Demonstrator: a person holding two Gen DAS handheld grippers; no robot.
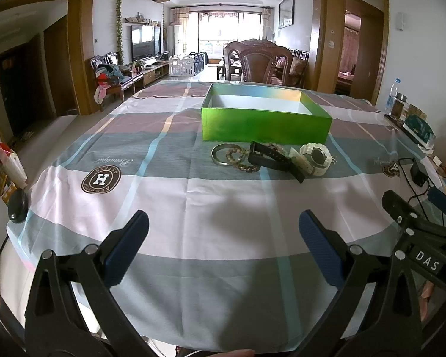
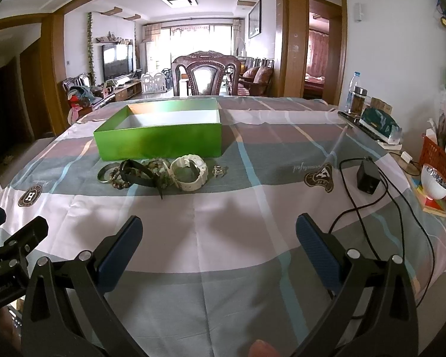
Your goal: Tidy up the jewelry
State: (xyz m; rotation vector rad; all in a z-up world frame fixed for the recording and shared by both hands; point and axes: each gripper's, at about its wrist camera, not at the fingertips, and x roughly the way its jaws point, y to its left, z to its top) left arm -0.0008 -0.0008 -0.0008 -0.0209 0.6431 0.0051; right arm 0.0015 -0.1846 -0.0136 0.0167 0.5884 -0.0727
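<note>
Green box (image 1: 266,125), jewelry (image 1: 270,157) beyond spread tools (image 1: 223,229)

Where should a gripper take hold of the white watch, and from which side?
Probably from above, on the white watch's near strap loop. The watch lies on its side beside the black strap, its band an open loop, so one finger can drop inside and one outside. The right gripper, open, looks nearer.

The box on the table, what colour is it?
The box is shiny green outside, white inside; right wrist view shows it best.

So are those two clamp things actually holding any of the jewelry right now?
No. The left gripper and right gripper are both open and empty; the jewelry pile lies untouched.
</note>
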